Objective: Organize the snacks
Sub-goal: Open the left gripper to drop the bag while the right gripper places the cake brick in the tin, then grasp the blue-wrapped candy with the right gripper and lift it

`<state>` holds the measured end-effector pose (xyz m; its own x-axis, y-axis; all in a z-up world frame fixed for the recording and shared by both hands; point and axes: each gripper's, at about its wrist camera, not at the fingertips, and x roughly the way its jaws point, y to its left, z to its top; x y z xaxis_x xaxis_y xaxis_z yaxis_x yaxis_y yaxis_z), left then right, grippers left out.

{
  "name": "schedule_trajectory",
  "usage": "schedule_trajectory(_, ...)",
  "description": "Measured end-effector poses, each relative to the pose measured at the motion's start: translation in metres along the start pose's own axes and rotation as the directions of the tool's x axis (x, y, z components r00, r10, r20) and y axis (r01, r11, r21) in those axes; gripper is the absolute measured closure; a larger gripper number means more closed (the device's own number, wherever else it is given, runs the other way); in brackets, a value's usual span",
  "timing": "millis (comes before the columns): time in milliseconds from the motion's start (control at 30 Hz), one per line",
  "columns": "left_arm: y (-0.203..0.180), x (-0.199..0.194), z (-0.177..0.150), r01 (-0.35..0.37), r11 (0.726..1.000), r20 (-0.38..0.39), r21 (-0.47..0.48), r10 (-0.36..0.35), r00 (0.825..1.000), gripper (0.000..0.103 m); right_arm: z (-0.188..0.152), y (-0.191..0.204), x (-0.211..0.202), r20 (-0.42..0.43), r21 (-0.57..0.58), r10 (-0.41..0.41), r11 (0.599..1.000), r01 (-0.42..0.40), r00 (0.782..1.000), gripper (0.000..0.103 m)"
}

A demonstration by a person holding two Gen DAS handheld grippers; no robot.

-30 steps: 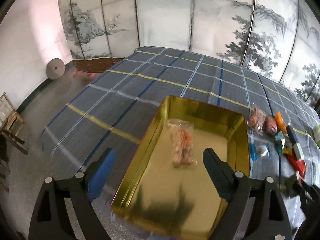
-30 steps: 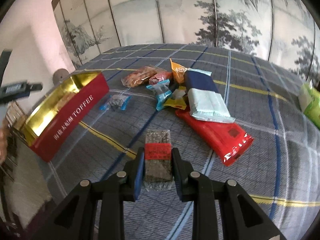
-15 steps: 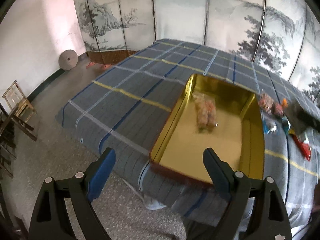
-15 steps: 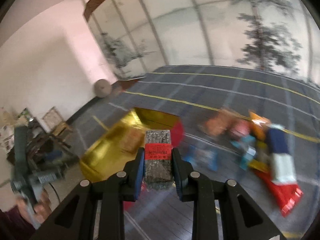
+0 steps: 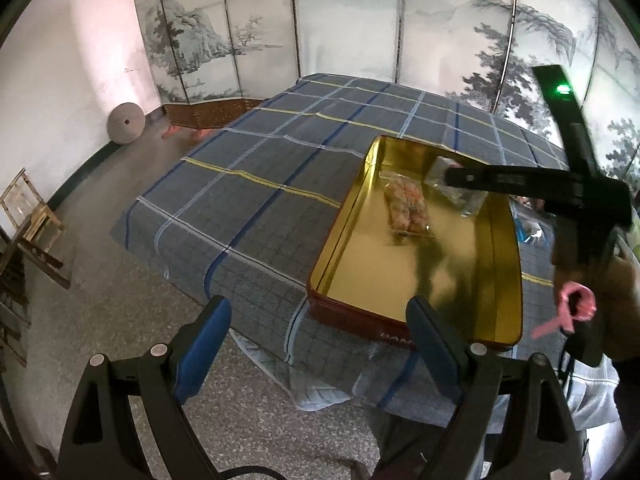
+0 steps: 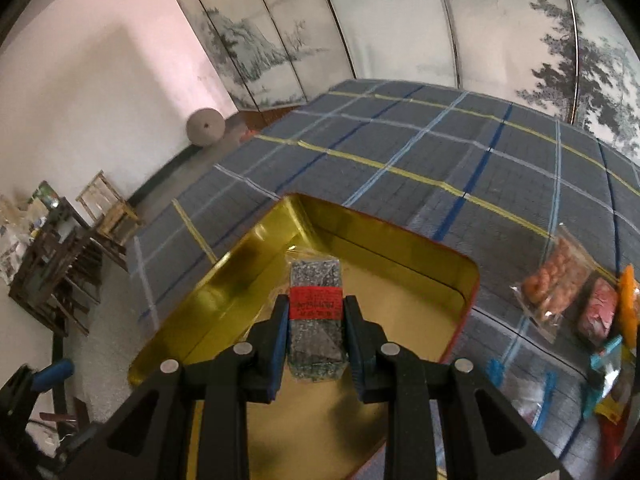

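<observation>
While poised over the gold tin (image 6: pixel 460 280), the right claw (image 6: pixel 316 322) clamps the dark snack bar (image 6: pixel 316 308)

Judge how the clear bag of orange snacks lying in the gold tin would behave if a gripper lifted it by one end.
The bag would probably sag, since its film looks thin and crinkled. It seems light for its size, being loose pieces. The glossy film may slip between pads, and the pieces could crush under a hard squeeze against the tin.
</observation>
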<state>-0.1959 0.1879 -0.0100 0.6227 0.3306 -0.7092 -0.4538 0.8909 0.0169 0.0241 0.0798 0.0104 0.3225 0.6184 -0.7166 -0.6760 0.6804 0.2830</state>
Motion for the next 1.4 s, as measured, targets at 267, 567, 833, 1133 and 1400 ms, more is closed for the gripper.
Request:
schedule_trajectory(267,-0.003,0.008,-0.005,0.021,1.000,-0.038,0.004,-0.021,0.999,0.016,0.003,-0.004,0.025,-0.027,0.036,0.027,0.999,-0.026,0.999,0.073)
schedule_trajectory(567,-0.006,0.004,-0.004,0.039,0.999,-0.030,0.013,-0.039,0.999,0.016,-0.024,-0.064,-0.058,0.031,-0.083,-0.002,0.997,0.004,1.000,0.063)
schedule_trajectory(833,-0.029,0.013,-0.005,0.075,0.996,-0.071,0.052,-0.071,0.995,0.016,-0.033,-0.078,-0.053,-0.154,-0.445,-0.176,0.891,0.091,0.972,0.063)
schedule_trajectory(1133,-0.038,0.017,0.001,0.059,0.995,-0.069,0.075,-0.054,0.996,0.016,-0.024,-0.067,-0.009,-0.288,-0.680,-0.243,0.733,-0.019,0.926,0.062)
schedule_trajectory(1400,-0.050,0.014,0.004,0.051,0.993,-0.067,0.106,-0.044,0.997,0.016,-0.023,-0.098,-0.011,-0.360,-0.518,-0.173,0.855,-0.042,0.917,0.068)
